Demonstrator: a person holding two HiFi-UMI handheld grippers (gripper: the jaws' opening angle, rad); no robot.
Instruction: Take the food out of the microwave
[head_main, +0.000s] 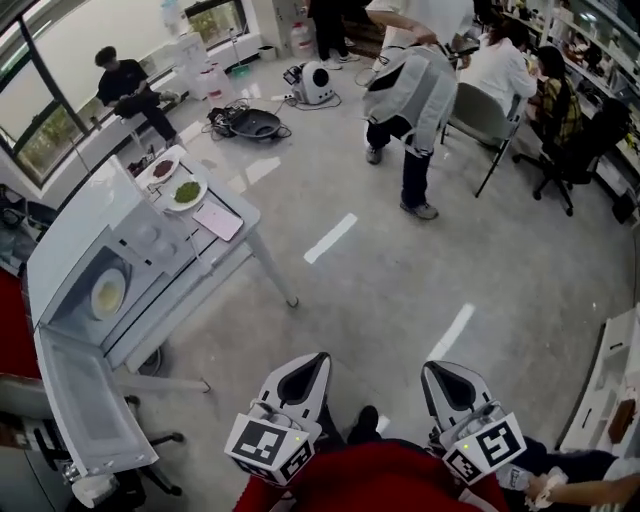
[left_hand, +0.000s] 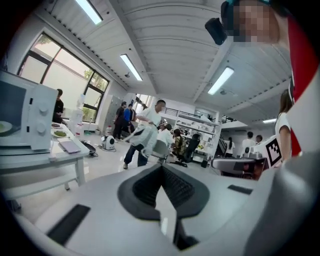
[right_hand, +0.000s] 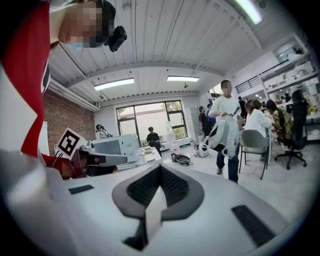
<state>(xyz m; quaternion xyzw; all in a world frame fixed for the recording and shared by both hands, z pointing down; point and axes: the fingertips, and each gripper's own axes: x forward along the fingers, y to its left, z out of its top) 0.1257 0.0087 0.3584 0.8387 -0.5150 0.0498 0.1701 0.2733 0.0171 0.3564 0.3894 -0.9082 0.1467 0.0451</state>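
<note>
The left hand-held gripper (head_main: 312, 365) and the right hand-held gripper (head_main: 437, 372) are held low and nearly level, each with its jaws pressed together on nothing. Their rear parts are hidden by a red garment (head_main: 380, 480). Well to the left, a pale round plate (head_main: 108, 294), its food perhaps yellowish, is seen inside the white open-doored microwave (head_main: 75, 240) on the white counter (head_main: 200, 262), near a green-filled plate (head_main: 186, 192).

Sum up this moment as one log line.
microwave door open | plate of food inside | left gripper shut, empty | right gripper shut, empty | both away from microwave
</note>
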